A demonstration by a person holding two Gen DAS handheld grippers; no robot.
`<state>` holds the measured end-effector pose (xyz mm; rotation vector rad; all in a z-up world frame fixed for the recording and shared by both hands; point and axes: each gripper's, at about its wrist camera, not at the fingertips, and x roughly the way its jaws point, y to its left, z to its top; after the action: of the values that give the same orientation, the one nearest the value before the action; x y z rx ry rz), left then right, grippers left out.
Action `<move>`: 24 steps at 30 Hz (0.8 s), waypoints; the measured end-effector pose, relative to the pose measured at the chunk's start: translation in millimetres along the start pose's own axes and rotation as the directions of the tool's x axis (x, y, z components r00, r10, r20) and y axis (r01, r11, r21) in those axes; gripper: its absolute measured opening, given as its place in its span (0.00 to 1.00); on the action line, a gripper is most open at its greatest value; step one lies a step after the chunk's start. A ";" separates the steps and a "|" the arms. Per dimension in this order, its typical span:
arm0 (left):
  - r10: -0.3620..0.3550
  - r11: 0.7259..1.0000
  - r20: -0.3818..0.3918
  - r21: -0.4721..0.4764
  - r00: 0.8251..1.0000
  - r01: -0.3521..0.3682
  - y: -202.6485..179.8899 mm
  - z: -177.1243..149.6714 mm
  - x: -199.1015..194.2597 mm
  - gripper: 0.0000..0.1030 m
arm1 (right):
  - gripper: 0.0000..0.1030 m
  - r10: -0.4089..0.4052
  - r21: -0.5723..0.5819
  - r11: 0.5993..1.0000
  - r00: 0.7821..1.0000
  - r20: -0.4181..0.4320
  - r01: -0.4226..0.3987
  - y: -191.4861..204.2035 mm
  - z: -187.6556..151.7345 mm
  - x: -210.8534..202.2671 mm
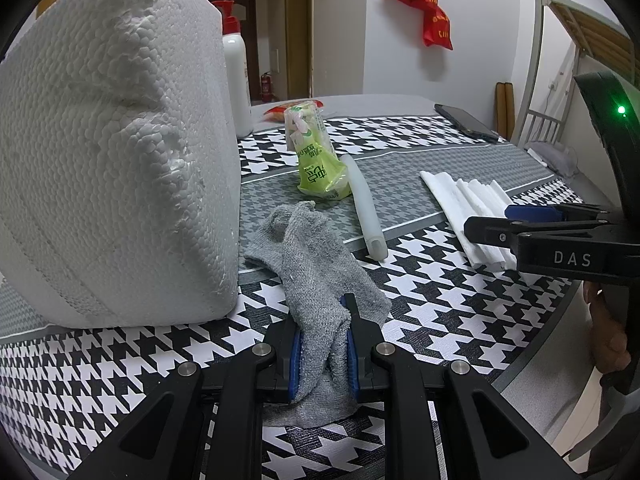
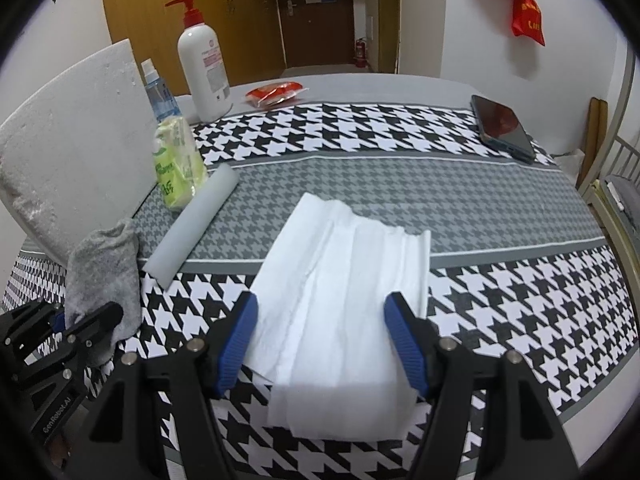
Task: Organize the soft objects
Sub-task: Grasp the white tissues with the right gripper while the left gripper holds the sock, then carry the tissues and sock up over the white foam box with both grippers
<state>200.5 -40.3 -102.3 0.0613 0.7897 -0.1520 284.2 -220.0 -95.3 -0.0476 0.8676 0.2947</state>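
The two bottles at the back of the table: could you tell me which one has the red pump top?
The tall white bottle has the red pump. The smaller clear blue bottle beside it, next to the foam block, has a plain pale cap instead.

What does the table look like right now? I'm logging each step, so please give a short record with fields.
surface: table with a black, white and grey houndstooth cloth
left claw: shut on the grey sock
right claw: open, a pad on either side of the white tissue, not pressing it
foam block: upright at the left, beside the sock
green packet: standing behind the sock
pale tube: lying between packet and tissue
pump bottle: far left
phone: far right
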 end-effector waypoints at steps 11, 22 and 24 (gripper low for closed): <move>-0.015 1.000 0.001 0.007 1.000 0.015 -1.7 1.2 0.0 0.11 | 0.23 0.005 -0.007 1.000 1.000 -0.003 -0.005 -2.0 -3.3 -4.9; -0.054 0.999 0.061 0.006 0.997 0.053 0.7 3.3 -21.4 0.09 | 0.13 0.016 0.029 0.999 1.000 0.022 -0.017 -7.8 -6.7 -19.3; -0.059 0.998 0.078 -0.001 0.995 0.059 2.9 3.1 -28.9 0.09 | 0.13 0.019 0.027 0.999 0.999 0.033 -0.020 -6.9 -7.1 -24.5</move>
<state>183.1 -34.5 -79.6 0.0291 0.7146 -0.2076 266.0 -233.6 -81.8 -0.0088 0.8401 0.3007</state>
